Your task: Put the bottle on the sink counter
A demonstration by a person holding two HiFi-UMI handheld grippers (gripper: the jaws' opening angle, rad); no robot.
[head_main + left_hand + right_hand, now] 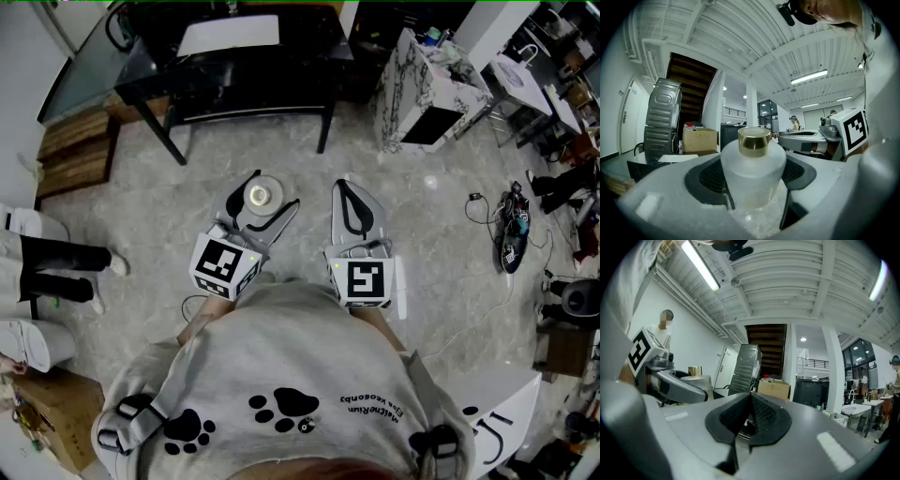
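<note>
The left gripper (267, 194) is clamped on the frosted bottle (752, 173), which stands upright with its gold cap on top, above the floor. At its three o'clock the right gripper (345, 187) has its jaws pressed together with nothing between them. What looks like a black table (234, 66) lies at twelve.

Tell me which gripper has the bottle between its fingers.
The left gripper: its fingers clamp the frosted, gold-capped bottle. The right gripper beside it has its fingers closed together with nothing between them.
</note>
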